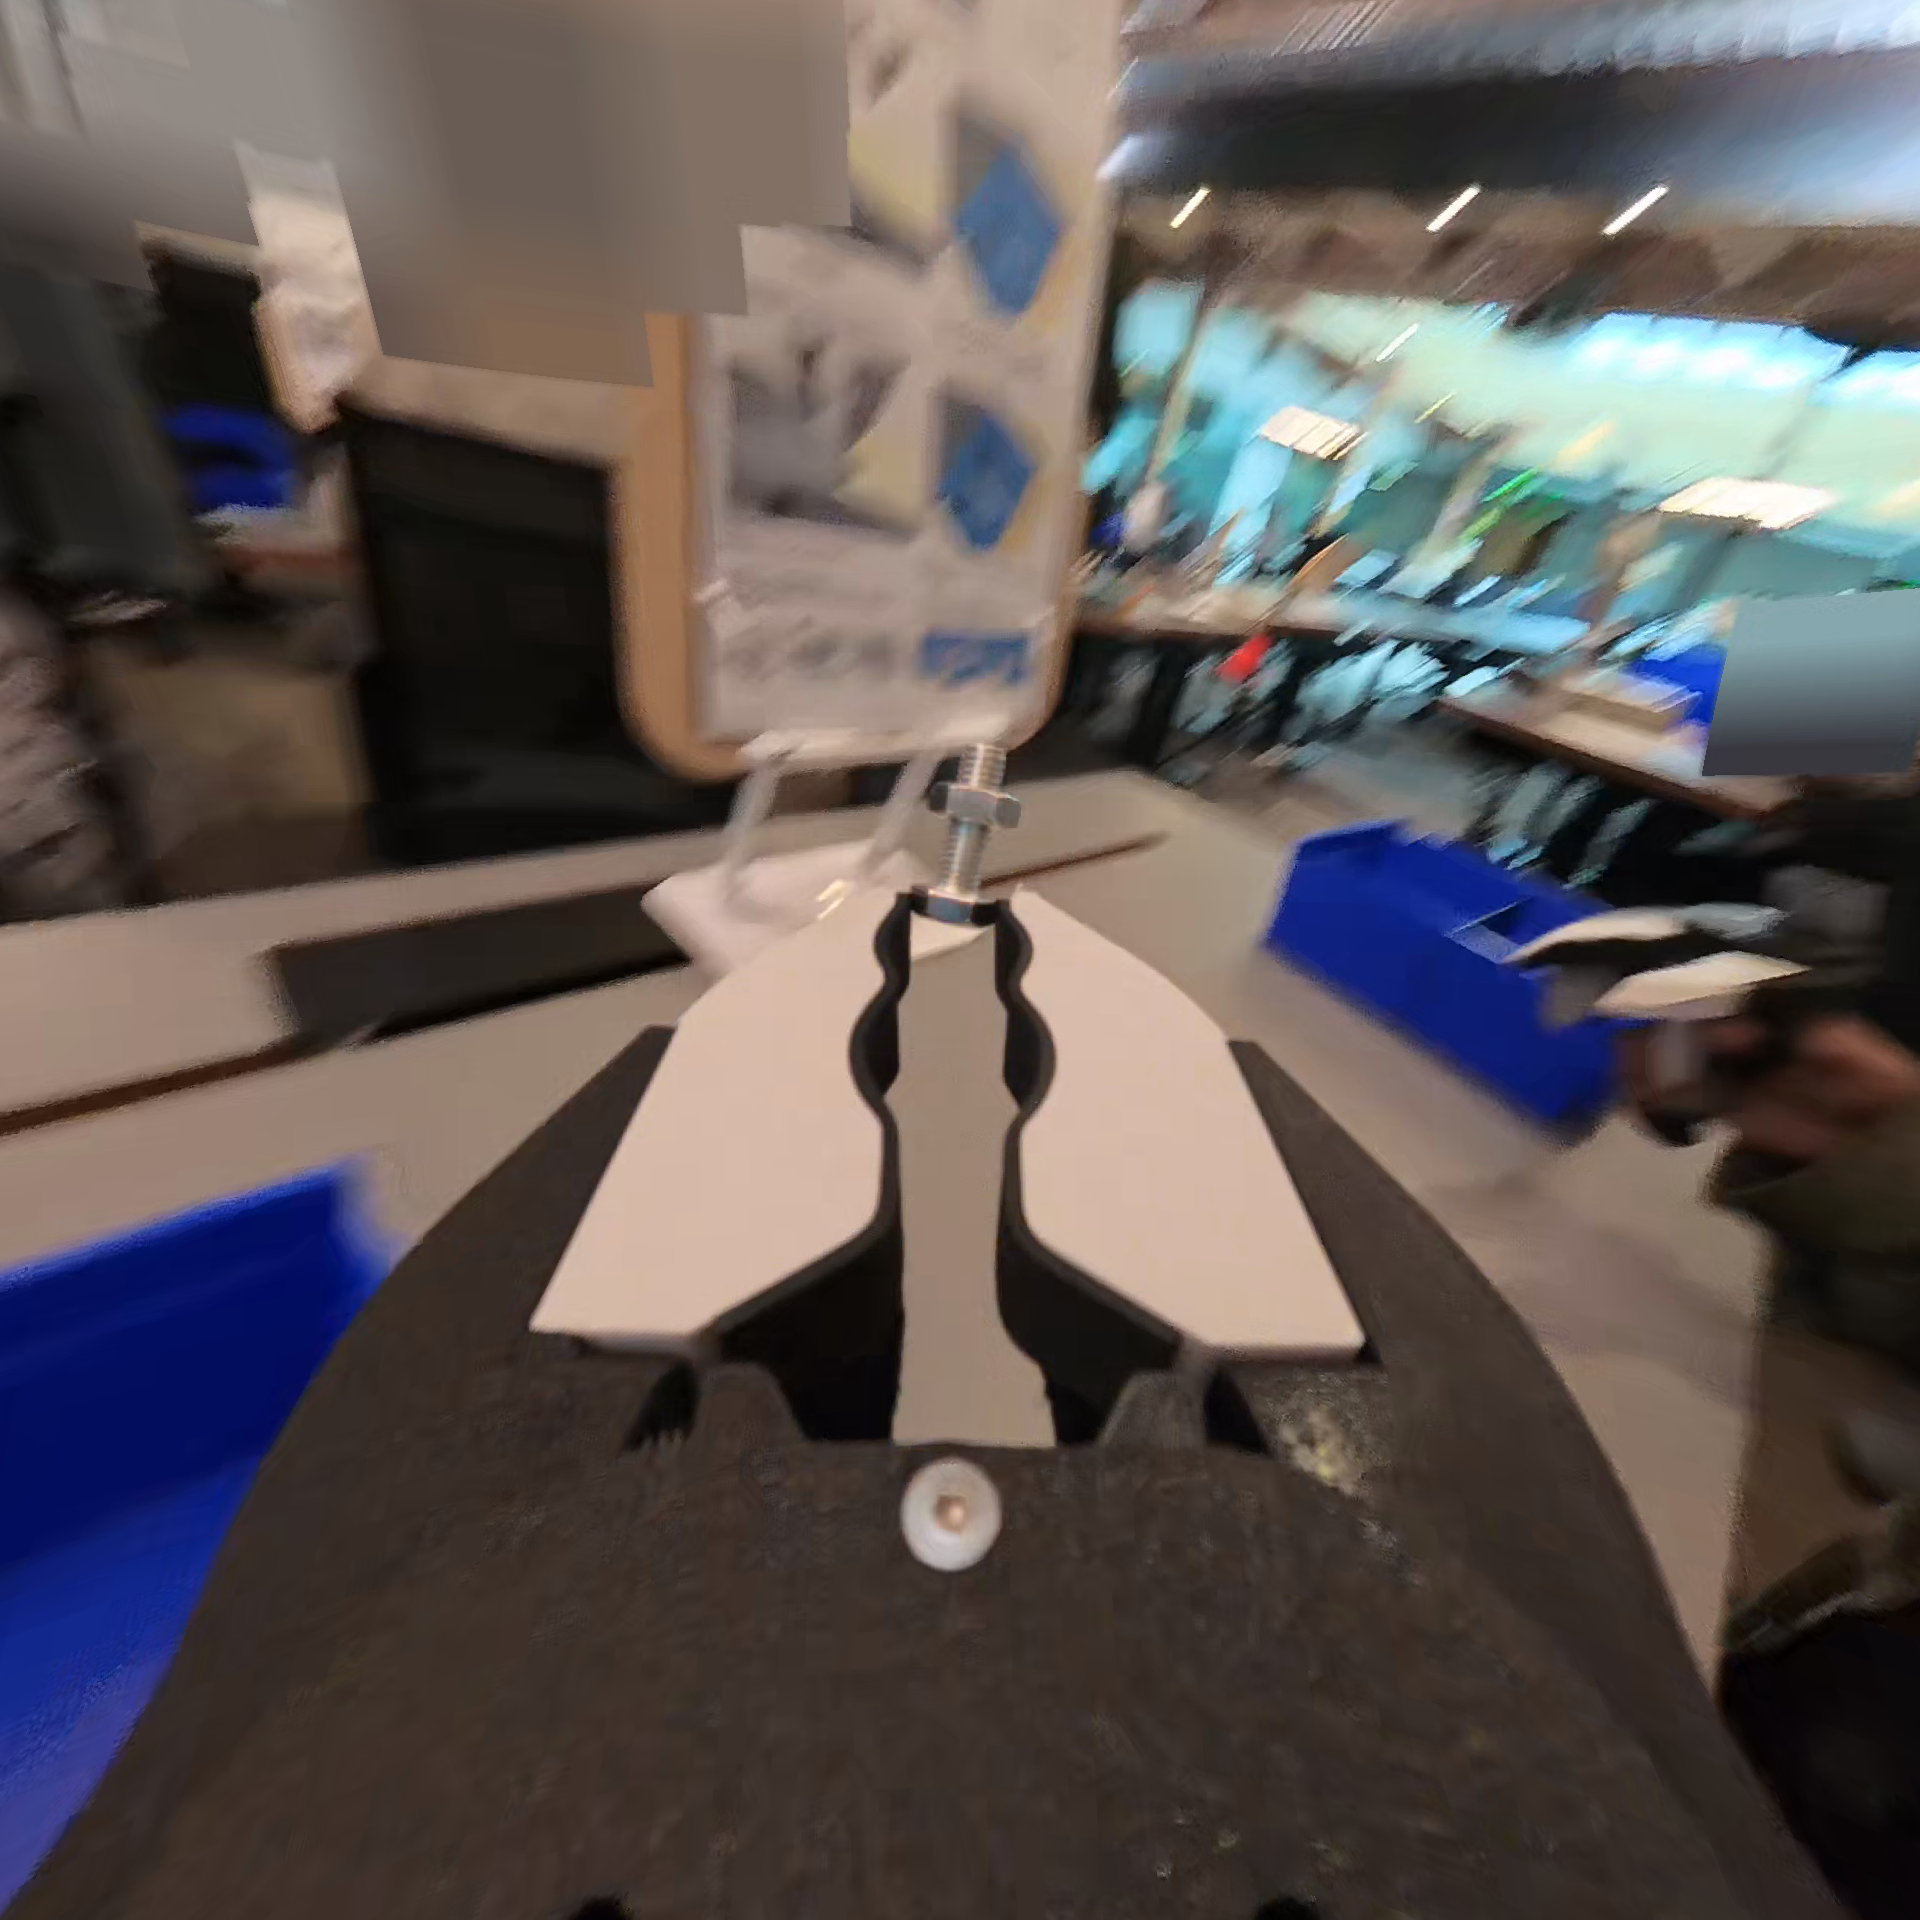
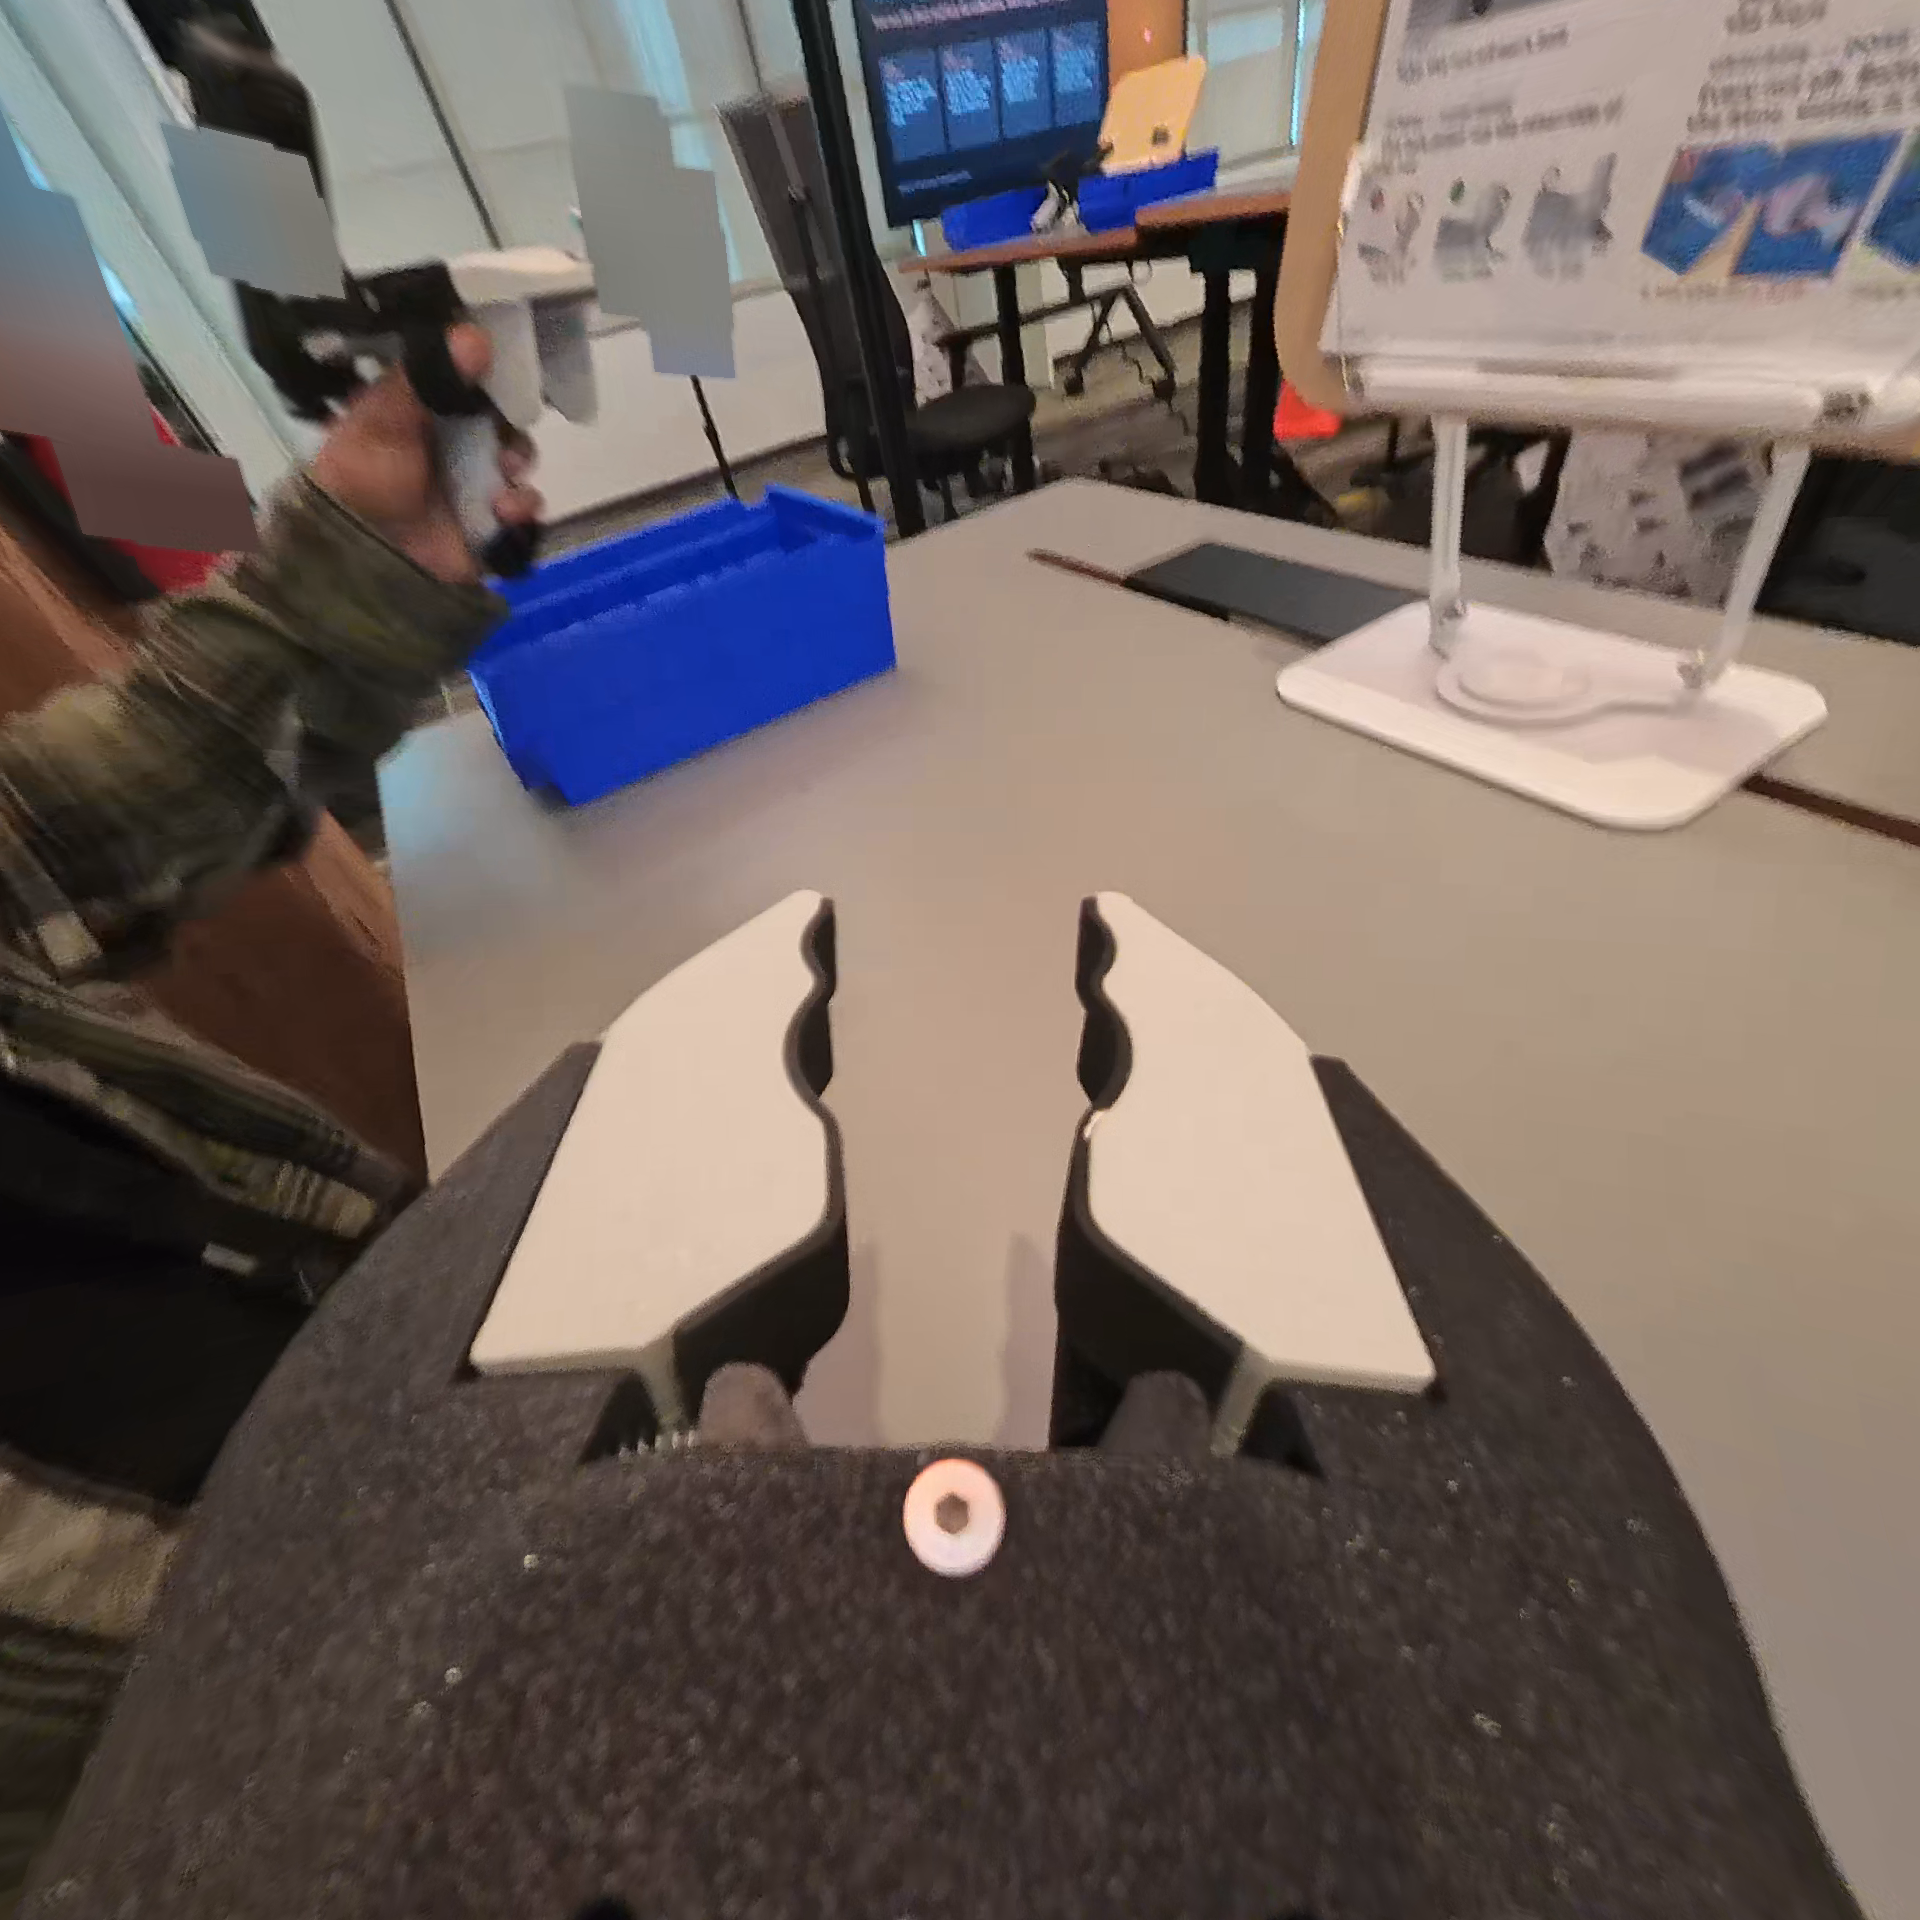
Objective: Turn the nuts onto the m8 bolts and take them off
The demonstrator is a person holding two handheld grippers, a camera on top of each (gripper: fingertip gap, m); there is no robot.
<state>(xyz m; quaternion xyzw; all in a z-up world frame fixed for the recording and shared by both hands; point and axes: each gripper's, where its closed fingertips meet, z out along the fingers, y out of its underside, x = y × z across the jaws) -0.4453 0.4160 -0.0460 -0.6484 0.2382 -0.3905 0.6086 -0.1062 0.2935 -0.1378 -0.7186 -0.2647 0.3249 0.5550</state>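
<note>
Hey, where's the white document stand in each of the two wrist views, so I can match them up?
Left wrist view: white document stand at centre, blurred, just beyond the bolt clamped in the left gripper.
Right wrist view: upper right, standing on the grey table.
Shared landmark: that grey table.

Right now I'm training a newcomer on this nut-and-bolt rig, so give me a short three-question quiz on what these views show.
1. True or false: the left gripper grips a bolt by its head, threaded end pointing up.
2. Where does the nut sit? A) on the table B) partway along the bolt's thread, bare thread above and below it C) between the right gripper's fingers
3. Fill in: the right gripper is ____, with only the bare grey table showing between its fingers.

Key: 1 true; 2 B; 3 open.
</note>
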